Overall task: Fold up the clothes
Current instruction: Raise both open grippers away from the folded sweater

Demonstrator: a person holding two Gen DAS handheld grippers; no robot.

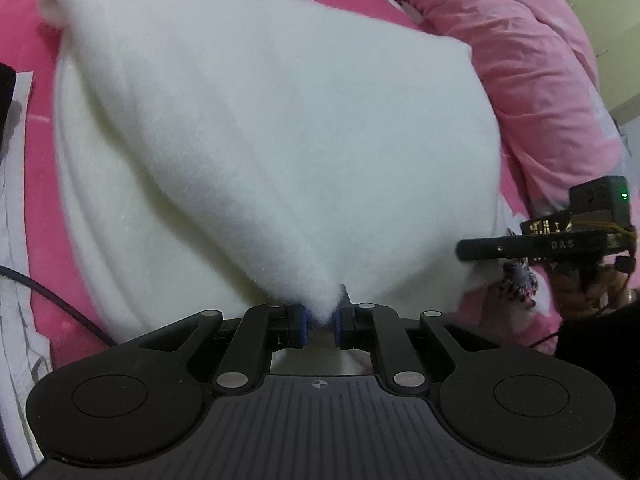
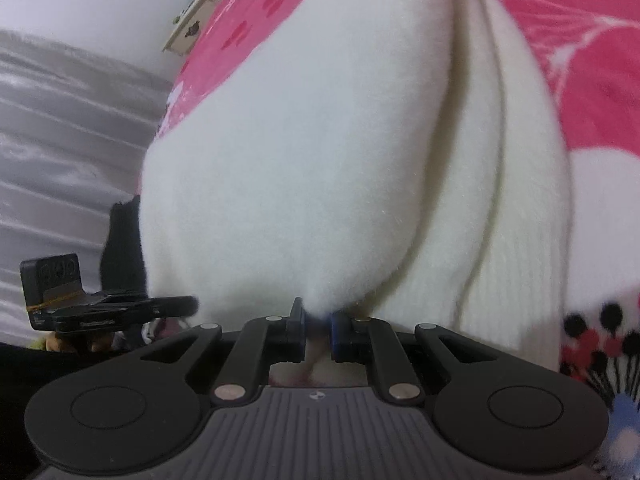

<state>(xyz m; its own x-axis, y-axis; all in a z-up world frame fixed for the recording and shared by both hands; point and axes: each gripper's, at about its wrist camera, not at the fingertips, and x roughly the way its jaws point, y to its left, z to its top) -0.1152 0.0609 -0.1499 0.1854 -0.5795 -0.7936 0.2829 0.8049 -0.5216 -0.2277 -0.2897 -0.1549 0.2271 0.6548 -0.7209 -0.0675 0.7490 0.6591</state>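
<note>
A fluffy white sweater (image 1: 260, 140) lies over a pink bed sheet (image 1: 24, 44) and fills most of both views. My left gripper (image 1: 320, 322) is shut on a pinched corner of the sweater, and the fabric rises from its blue pads in a taut cone. My right gripper (image 2: 318, 330) is likewise shut on a bunched edge of the white sweater (image 2: 320, 140), beside a ribbed hem or cuff (image 2: 516, 272). In the left wrist view the right gripper (image 1: 464, 249) shows side-on at the sweater's right edge. In the right wrist view the left gripper (image 2: 192, 304) shows at the sweater's left edge.
A rumpled pink duvet (image 1: 520, 60) lies along the right of the left wrist view. A black cable (image 1: 52, 300) and white patterned cloth (image 1: 12, 280) sit at its left edge. A grey curtain-like surface (image 2: 60, 140) and a patterned patch (image 2: 600, 340) flank the right wrist view.
</note>
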